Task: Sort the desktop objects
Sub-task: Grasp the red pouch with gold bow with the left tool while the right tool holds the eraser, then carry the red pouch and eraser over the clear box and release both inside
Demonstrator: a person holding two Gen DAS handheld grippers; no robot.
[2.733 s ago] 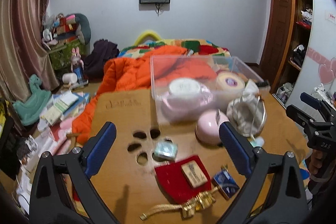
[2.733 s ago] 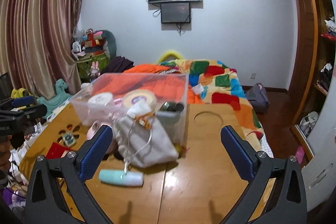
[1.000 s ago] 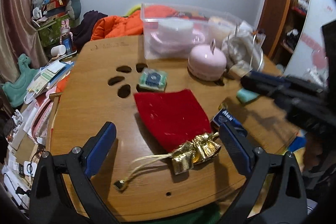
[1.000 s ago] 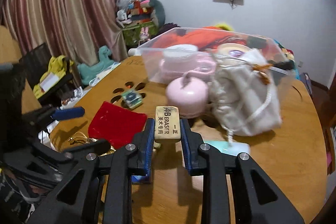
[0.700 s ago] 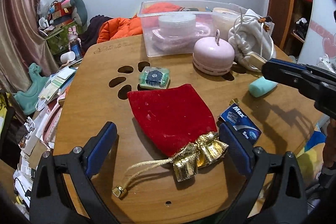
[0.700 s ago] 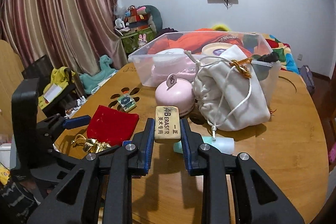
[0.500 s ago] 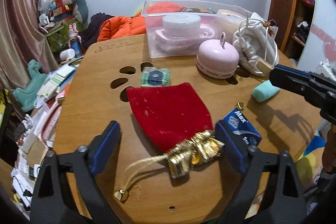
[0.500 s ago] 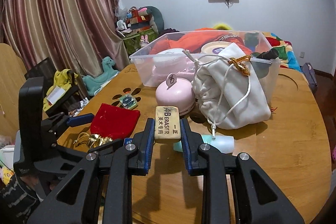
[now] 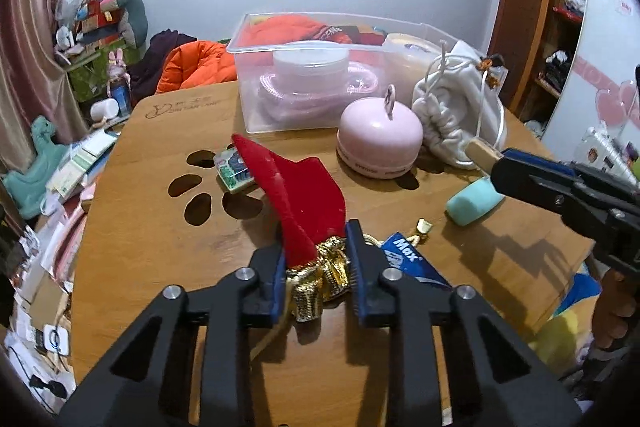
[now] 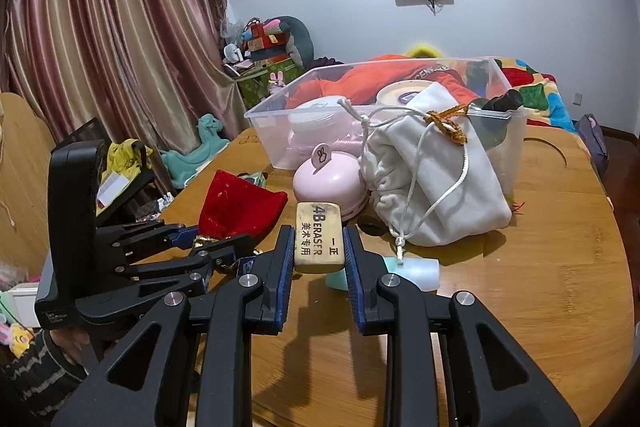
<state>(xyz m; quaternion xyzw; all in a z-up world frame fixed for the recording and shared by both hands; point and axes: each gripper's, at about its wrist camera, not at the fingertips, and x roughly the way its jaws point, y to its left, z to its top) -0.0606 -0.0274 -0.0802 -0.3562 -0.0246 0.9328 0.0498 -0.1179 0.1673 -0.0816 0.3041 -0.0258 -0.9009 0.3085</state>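
My left gripper (image 9: 316, 263) is shut on the gold neck of the red velvet pouch (image 9: 300, 195) and lifts its body off the wooden table (image 9: 152, 227). The pouch also shows in the right wrist view (image 10: 236, 207), with the left gripper (image 10: 204, 247) there. My right gripper (image 10: 316, 251) is shut on a beige 4B eraser (image 10: 319, 237) above the table; the eraser also shows in the left wrist view (image 9: 482, 153). A clear plastic bin (image 9: 320, 75) with round boxes stands at the back.
On the table lie a pink round case (image 9: 378, 139), a white drawstring bag (image 9: 456, 119), a mint tube (image 9: 474, 201), a blue Max box (image 9: 412, 261) and a small green packet (image 9: 232, 169). Paw-shaped holes (image 9: 198, 193) cut the tabletop. Clutter covers the floor at left.
My left gripper has closed on the gold neck of the red pouch and raised it, so the pouch stands up from the table. My right gripper still holds the eraser, nearly unmoved.
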